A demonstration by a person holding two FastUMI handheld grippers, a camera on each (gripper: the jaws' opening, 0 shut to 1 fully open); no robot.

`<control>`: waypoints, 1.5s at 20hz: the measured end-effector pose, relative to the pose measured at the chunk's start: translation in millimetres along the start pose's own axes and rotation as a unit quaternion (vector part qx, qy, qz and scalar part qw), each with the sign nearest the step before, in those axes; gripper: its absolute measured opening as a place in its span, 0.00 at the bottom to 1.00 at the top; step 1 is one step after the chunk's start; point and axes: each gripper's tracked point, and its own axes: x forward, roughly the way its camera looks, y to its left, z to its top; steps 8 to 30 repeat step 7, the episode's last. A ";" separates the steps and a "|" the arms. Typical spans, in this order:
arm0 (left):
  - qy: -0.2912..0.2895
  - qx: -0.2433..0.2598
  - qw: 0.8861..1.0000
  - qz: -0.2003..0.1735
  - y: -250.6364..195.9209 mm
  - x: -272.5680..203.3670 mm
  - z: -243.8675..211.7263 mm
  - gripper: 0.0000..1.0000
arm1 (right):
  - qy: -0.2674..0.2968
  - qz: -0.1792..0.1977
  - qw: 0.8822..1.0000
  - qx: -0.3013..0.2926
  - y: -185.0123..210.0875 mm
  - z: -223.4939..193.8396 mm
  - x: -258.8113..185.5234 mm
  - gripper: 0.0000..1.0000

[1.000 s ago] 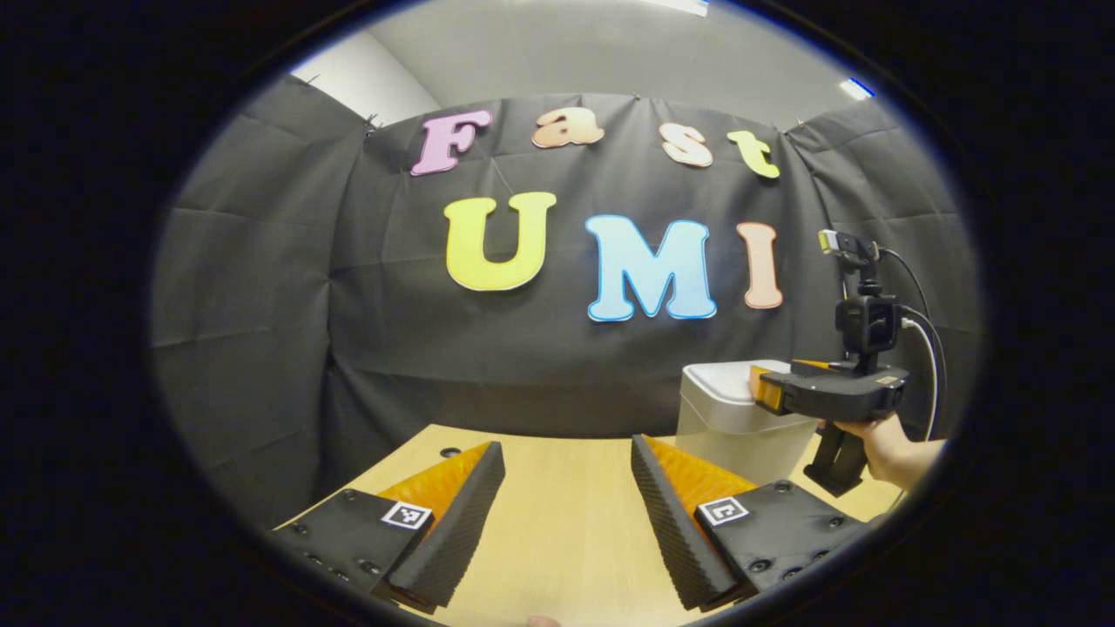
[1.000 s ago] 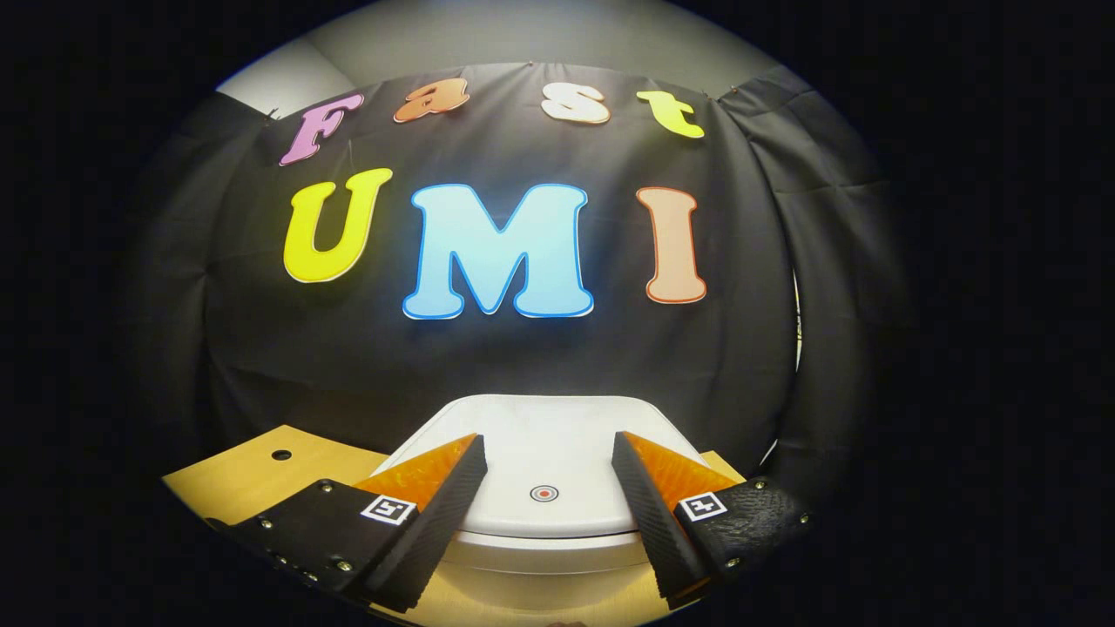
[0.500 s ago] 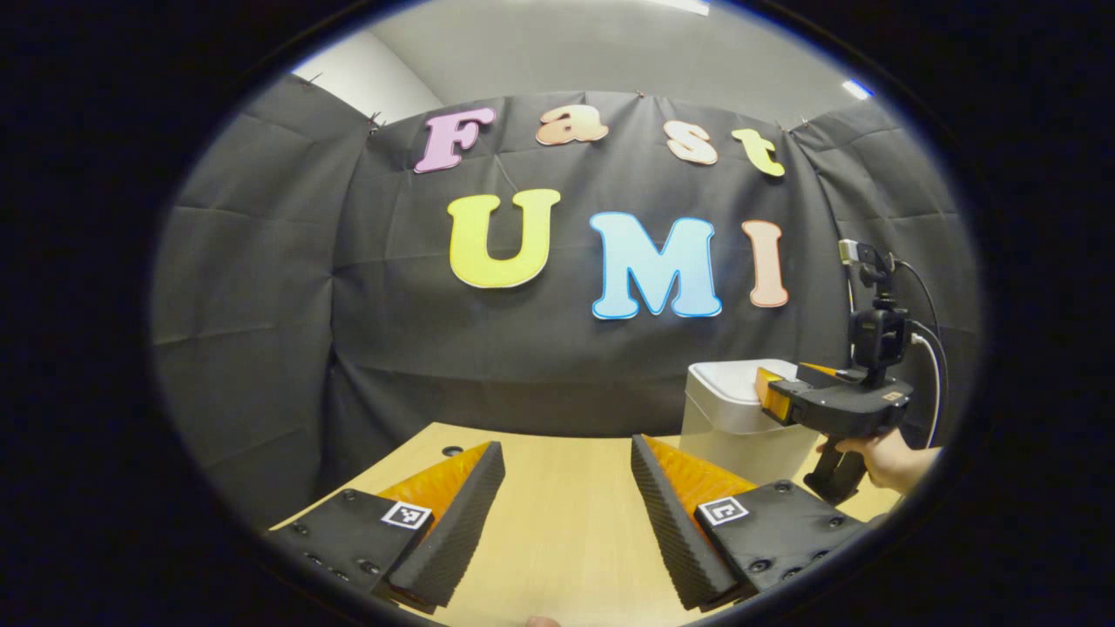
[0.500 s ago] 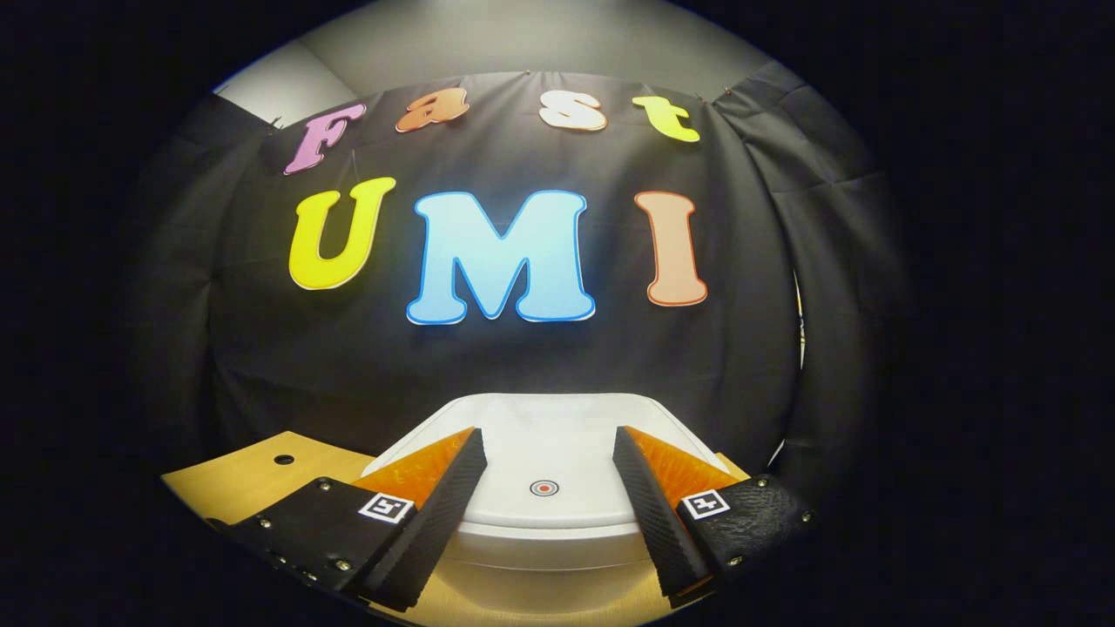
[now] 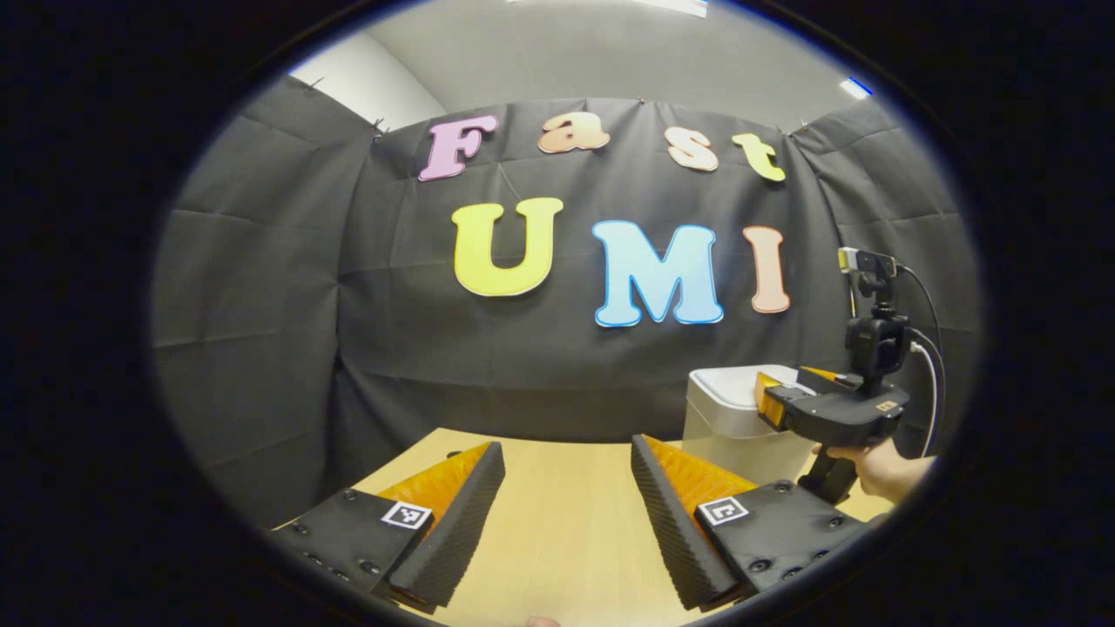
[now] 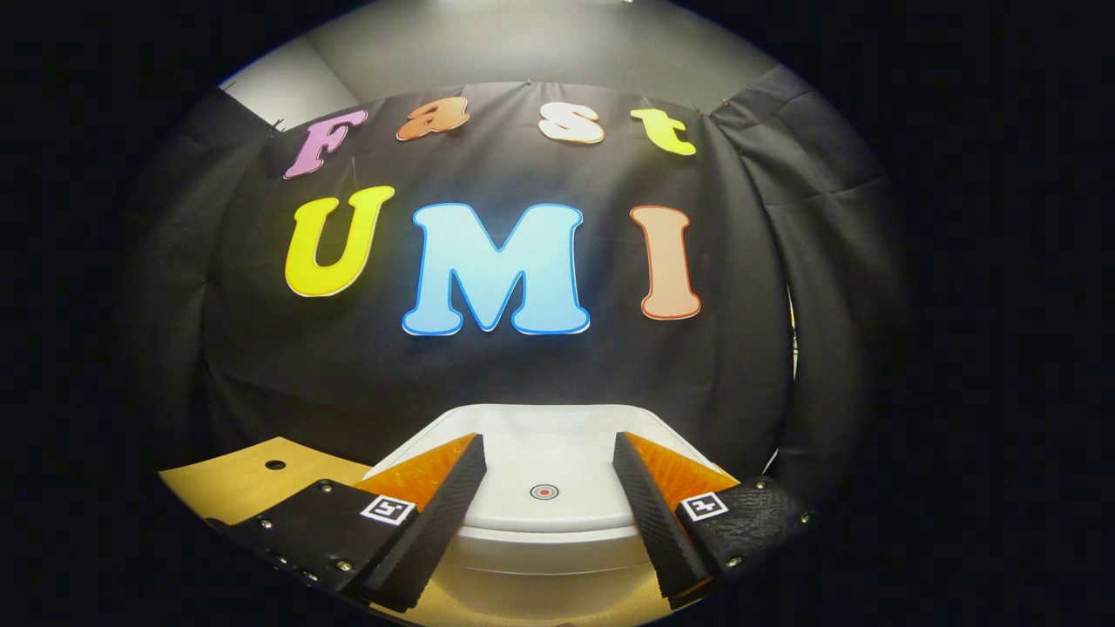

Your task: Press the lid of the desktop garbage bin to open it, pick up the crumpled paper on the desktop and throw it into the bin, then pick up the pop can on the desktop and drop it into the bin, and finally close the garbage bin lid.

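A white desktop bin stands at the table's far right with its lid shut. In the right gripper view the lid lies just under and between my fingers, with a small red dot marked on it. My right gripper is open above the lid's front part; I cannot tell whether it touches. In the left gripper view a hand holds that right gripper over the bin. My left gripper is open above the bare wooden table, with nothing between its fingers.
Black cloth walls close the booth behind and beside the table. A small round hole sits in the table top near its far left edge, also seen as the hole. A cable runs from the right gripper's camera mount.
The right gripper view has tipped slightly upward while the gripper stays over the lid. The left gripper has barely moved.
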 end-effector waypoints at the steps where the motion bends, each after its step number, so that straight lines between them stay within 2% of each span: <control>1: -0.001 0.002 1.000 0.002 0.1 -2.5 0.2 1.00 | 0.004 -0.001 1.000 0.002 0.3 0.1 0.7 0.95; 7: -0.008 0.009 1.000 0.011 -6.9 -15.1 4.3 1.00 | 0.049 0.012 0.999 0.000 -3.4 1.6 -19.0 0.95; 30: -0.008 0.009 1.000 0.011 -6.9 -15.1 4.3 1.00 | 0.049 0.012 0.999 0.000 -3.4 1.6 -19.0 0.95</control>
